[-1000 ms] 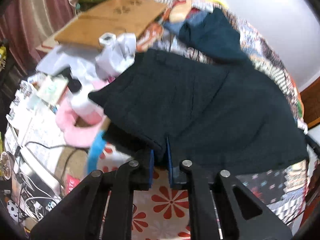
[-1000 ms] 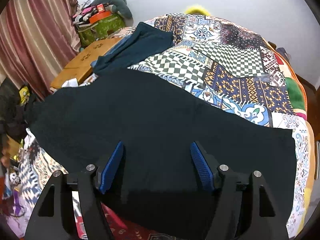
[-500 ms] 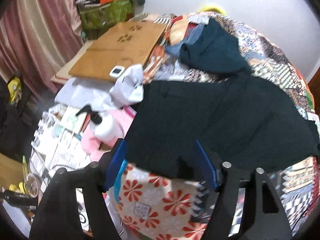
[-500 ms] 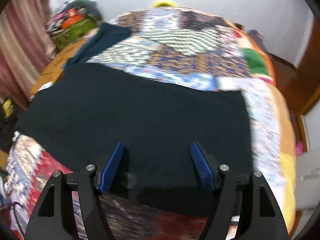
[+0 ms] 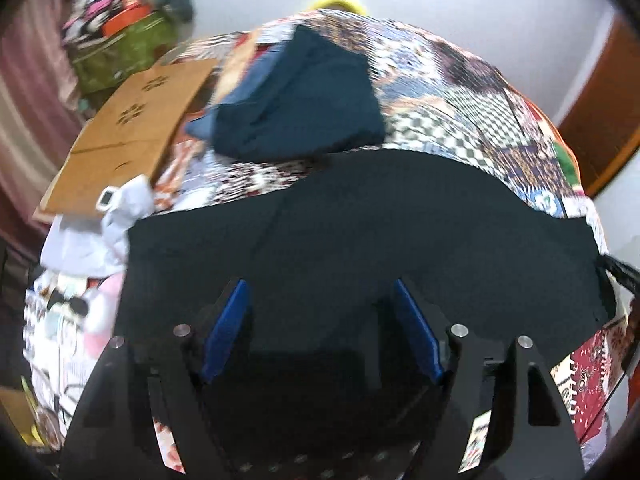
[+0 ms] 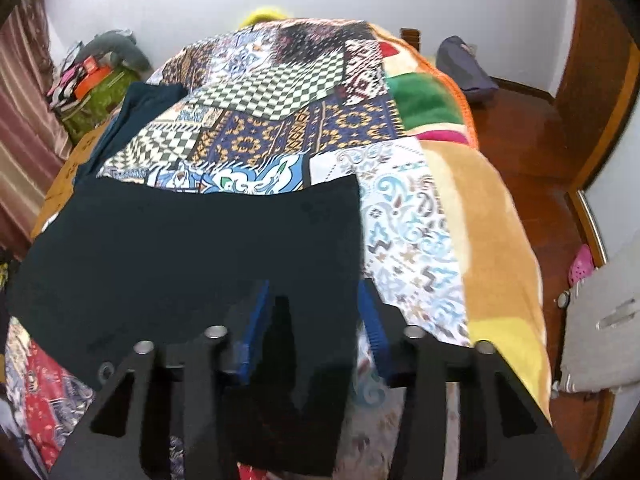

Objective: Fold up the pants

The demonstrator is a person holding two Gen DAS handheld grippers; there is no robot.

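Note:
Black pants (image 5: 360, 232) lie spread flat across the patchwork quilt (image 5: 460, 92) on the bed. My left gripper (image 5: 320, 286) hovers over their near edge. Its jaws are opening and stand wide, with only flat cloth under them and nothing held. In the right wrist view the pants (image 6: 200, 248) end in a straight right edge. My right gripper (image 6: 313, 286) straddles that edge near the front corner. Its jaws are closing, with the cloth's edge between them, but the pads stand apart from it.
A folded teal garment (image 5: 304, 108) lies on the quilt behind the pants. A cardboard sheet (image 5: 132, 120), white cloth (image 5: 120, 208) and a green bag (image 5: 116, 52) crowd the left side. Right of the bed are wooden floor (image 6: 520, 140) and a pink shoe (image 6: 580, 264).
My left gripper let go of the pants' edge, opened wide and swung right over the cloth. My right gripper moved right to the pants' end and its jaws narrowed.

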